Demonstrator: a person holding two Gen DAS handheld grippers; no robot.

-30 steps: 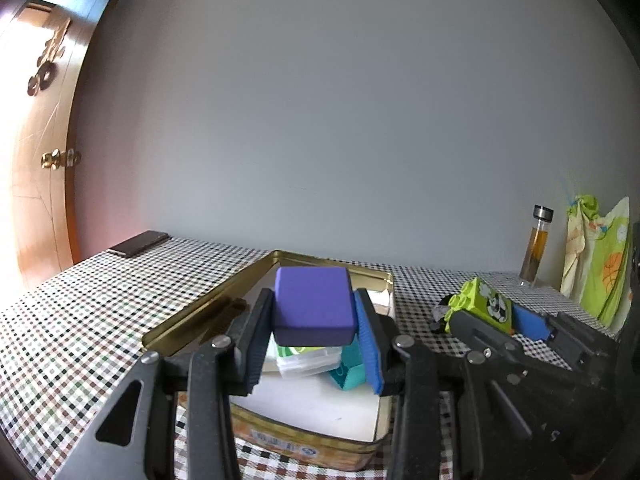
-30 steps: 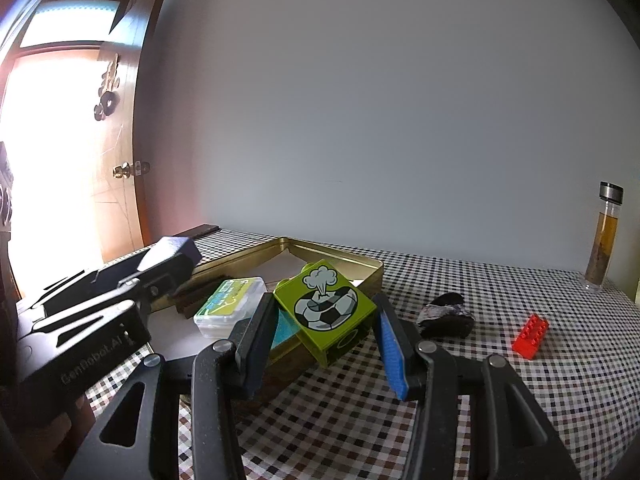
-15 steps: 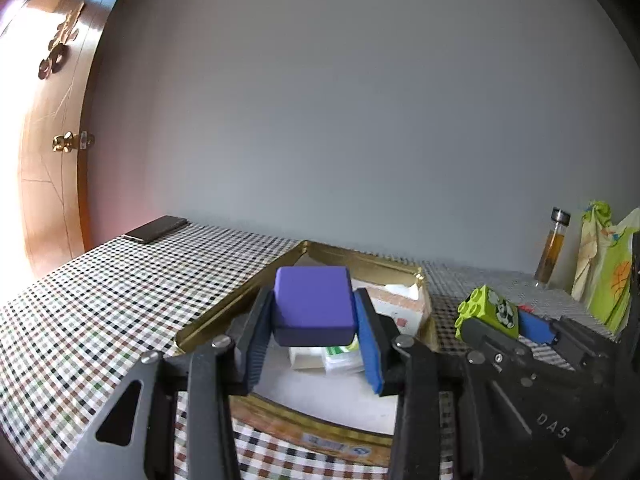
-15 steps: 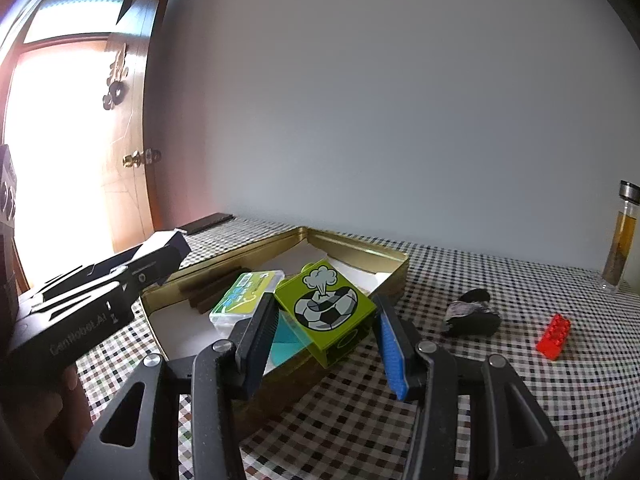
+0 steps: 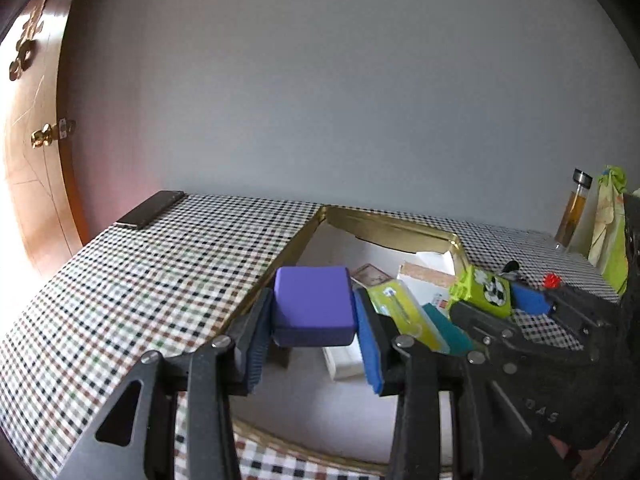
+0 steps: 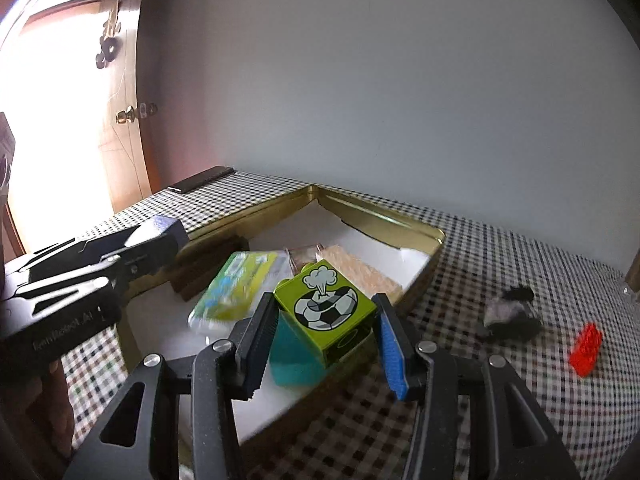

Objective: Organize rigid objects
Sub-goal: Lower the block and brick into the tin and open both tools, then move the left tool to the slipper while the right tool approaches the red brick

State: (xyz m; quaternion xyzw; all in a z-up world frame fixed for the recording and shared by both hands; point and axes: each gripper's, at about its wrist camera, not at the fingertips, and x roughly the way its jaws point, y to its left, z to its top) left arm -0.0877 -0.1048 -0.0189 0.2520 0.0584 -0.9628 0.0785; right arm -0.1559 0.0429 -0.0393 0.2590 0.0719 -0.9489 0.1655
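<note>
My left gripper (image 5: 314,340) is shut on a purple block (image 5: 313,306), held above the left part of a gold tin tray (image 5: 394,232). My right gripper (image 6: 326,340) is shut on a lime-green block with a football picture (image 6: 326,312), held over the tray's (image 6: 384,224) near right edge. In the tray lie a clear box with a green-yellow label (image 6: 236,284), a teal box (image 6: 294,356), a cork-coloured block (image 6: 356,268) and white paper. The right gripper with its green block (image 5: 482,290) also shows in the left wrist view.
On the checked tablecloth right of the tray lie a black-and-grey object (image 6: 510,312) and a red brick (image 6: 586,348). A dark phone (image 5: 150,210) lies at the table's far left corner. A bottle of amber liquid (image 5: 574,212) and a green bag (image 5: 610,232) stand at the far right.
Both grippers have moved forward and tipped down over the tray, each still holding its block. The tray now appears closer and seen more from above.
</note>
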